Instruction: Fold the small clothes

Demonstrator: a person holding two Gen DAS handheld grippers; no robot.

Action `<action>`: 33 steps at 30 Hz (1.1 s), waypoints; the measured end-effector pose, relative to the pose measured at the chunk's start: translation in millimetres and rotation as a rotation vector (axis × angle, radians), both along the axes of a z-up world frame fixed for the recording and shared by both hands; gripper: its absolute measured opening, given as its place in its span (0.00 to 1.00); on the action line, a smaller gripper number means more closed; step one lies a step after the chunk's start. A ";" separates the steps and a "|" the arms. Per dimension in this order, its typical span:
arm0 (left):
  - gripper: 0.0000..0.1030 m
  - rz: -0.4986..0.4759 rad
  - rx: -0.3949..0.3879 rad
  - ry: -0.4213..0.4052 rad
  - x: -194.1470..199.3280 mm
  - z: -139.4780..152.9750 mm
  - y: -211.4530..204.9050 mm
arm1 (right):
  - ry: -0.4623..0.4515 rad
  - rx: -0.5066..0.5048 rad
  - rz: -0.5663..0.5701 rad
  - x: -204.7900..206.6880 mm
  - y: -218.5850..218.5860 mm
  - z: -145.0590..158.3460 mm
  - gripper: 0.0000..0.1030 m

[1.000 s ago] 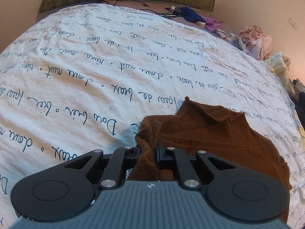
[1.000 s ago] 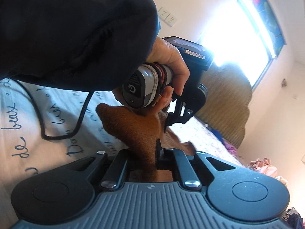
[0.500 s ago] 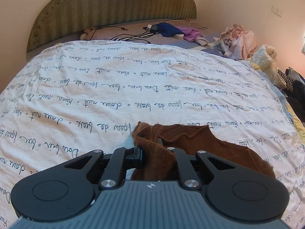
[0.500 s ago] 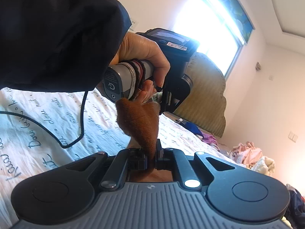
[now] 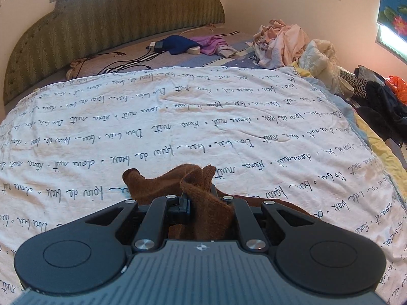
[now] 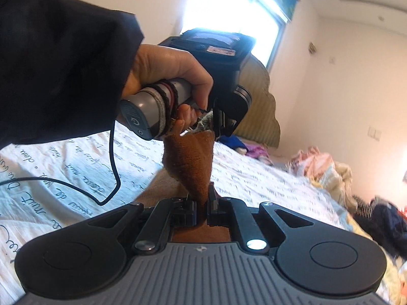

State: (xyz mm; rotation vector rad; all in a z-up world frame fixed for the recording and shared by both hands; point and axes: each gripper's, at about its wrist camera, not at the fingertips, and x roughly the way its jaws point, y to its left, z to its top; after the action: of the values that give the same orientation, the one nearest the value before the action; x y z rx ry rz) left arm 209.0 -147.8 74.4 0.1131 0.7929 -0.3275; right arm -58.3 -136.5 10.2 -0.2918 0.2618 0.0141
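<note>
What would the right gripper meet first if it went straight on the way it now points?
Probably the person's left hand with the left gripper. The right gripper, shut on the brown knitted garment, points along the cloth stretched towards them; depth is hard to judge.

Bed w/ script-print sheet (image 5: 229, 117), clothes pile (image 5: 285, 43) at edge
</note>
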 end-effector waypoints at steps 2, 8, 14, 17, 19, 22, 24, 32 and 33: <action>0.13 -0.014 0.014 0.001 0.4 -5.4 -15.2 | 0.032 0.050 -0.020 -0.1 -13.5 2.3 0.06; 0.13 -0.057 0.059 0.031 5.7 -30.8 -56.2 | 0.119 0.213 -0.066 -0.7 -56.3 3.8 0.06; 0.13 -0.070 0.114 0.052 9.5 -58.2 -86.5 | 0.178 0.302 -0.091 1.0 -77.2 -11.3 0.06; 0.13 -0.083 0.144 0.047 6.9 -67.3 -99.1 | 0.206 0.353 -0.093 1.0 -85.7 -17.1 0.06; 0.13 -0.088 0.155 0.045 6.3 -71.5 -104.9 | 0.229 0.395 -0.093 1.0 -92.9 -18.8 0.06; 0.13 -0.091 0.158 0.047 4.8 -75.4 -111.9 | 0.263 0.462 -0.090 2.8 -103.9 -21.6 0.06; 0.13 -0.092 0.159 0.044 3.8 -76.5 -115.3 | 0.279 0.503 -0.089 2.1 -110.2 -24.1 0.06; 0.13 -0.108 0.165 0.024 -4.4 -78.0 -130.1 | 0.306 0.613 -0.094 -5.4 -131.7 -27.5 0.06; 0.13 -0.110 0.172 0.019 -5.4 -78.8 -131.8 | 0.307 0.620 -0.095 -6.2 -133.6 -28.8 0.06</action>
State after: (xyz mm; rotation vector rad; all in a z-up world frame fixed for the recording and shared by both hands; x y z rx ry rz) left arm 203.6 -279.6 -4.4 0.3163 0.8352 -0.3648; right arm -64.5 -270.1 -18.7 0.3443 0.5586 0.0454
